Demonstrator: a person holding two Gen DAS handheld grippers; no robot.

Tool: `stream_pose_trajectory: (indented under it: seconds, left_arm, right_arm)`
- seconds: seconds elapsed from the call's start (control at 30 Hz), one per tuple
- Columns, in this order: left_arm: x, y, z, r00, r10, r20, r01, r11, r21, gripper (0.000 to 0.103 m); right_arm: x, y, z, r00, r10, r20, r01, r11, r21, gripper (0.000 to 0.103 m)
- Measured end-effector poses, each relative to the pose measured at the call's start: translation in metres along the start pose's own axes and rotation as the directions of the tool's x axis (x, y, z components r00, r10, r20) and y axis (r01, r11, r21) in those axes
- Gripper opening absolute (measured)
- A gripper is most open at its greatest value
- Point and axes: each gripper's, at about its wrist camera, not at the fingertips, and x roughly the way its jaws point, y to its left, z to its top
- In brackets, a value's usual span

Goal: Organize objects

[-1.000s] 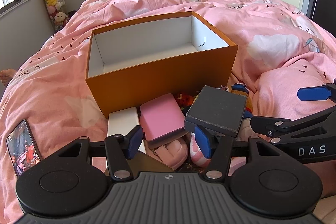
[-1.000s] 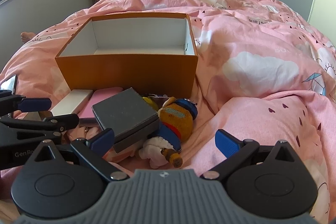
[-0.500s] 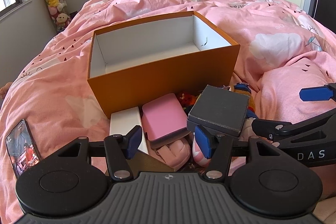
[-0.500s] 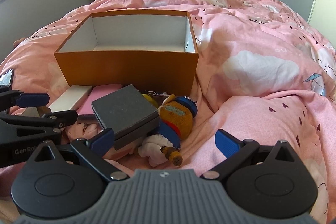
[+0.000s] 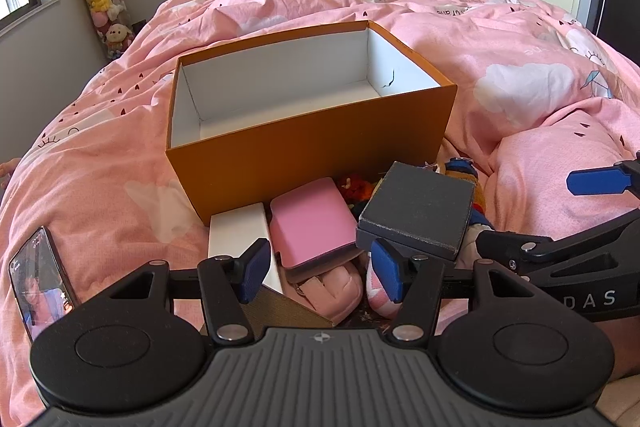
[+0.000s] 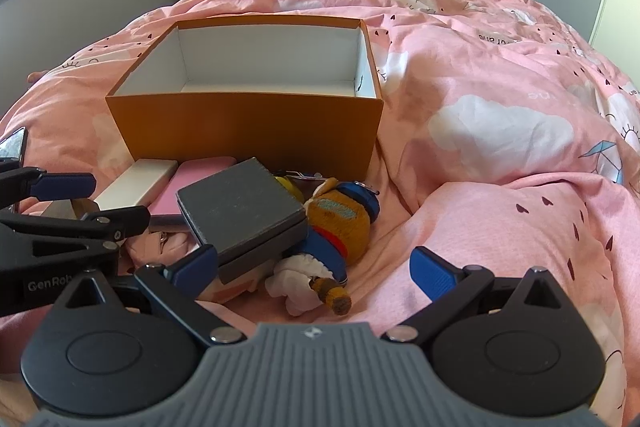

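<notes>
Our left claw [image 5: 320,269] hangs with its blue pads apart and nothing pressed between them; below the gap lie the near end of a pink case [image 5: 312,223] and a soft pink pouch [image 5: 334,291]. Our right claw [image 6: 314,269] is spread wide and empty above the pink duvet [image 6: 500,99]. Between its pads lies a plush doll [image 6: 340,223], its long axis running from the near stub toward the box beyond. Just left of the doll a dark grey flat box [image 6: 240,203] rests tilted on the heap, one corner pointing at us. A white slim box [image 5: 238,229] lies beside the pink case, its length running away from us to the orange box [image 5: 312,147]. That box sits open-topped on the bed, long side across our view, white inside. A phone [image 5: 40,283] lies on the duvet, well left.
</notes>
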Motion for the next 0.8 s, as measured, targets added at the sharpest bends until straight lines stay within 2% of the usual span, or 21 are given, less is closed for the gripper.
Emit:
stream_pose_trajectory:
  seconds: [0.1, 0.23, 0.43, 0.53, 0.6, 0.7, 0.8]
  left_arm:
    - [-0.001, 0.007, 0.003, 1.000, -0.022, -0.012, 0.022, 1.000, -0.015, 0.068]
    - [-0.004, 0.028, 0.010, 1.000, 0.004, -0.010, -0.005, 0.998, -0.064, 0.068]
    - [0.002, 0.071, 0.018, 0.998, -0.004, -0.067, -0.007, 0.987, -0.162, 0.067]
    - [0.008, 0.084, 0.020, 0.994, -0.010, -0.104, -0.008, 0.984, -0.177, 0.067]
    - [0.010, 0.088, 0.020, 0.991, -0.042, -0.128, 0.019, 0.983, -0.181, 0.067]
    - [0.007, 0.092, 0.018, 0.983, -0.092, -0.157, 0.068, 0.986, -0.151, 0.067]
    - [0.002, 0.098, 0.016, 0.976, -0.092, -0.199, 0.068, 0.990, -0.125, 0.067]
  right_arm:
    - [0.001, 0.000, 0.002, 1.000, 0.014, -0.002, -0.014, 1.000, -0.005, 0.102]
    - [0.000, -0.001, 0.008, 0.999, 0.042, 0.007, -0.042, 0.999, 0.002, 0.099]
    - [0.006, -0.002, 0.032, 0.991, 0.132, -0.011, -0.131, 0.991, 0.033, 0.077]
    - [0.012, 0.008, 0.047, 0.984, 0.177, -0.017, -0.177, 0.984, -0.006, 0.069]
    - [0.017, 0.018, 0.054, 0.978, 0.206, -0.030, -0.207, 0.978, -0.037, 0.062]
    - [0.028, 0.032, 0.062, 0.958, 0.278, -0.076, -0.283, 0.957, -0.063, 0.052]
    - [0.032, 0.046, 0.065, 0.912, 0.384, -0.140, -0.397, 0.914, -0.077, 0.049]
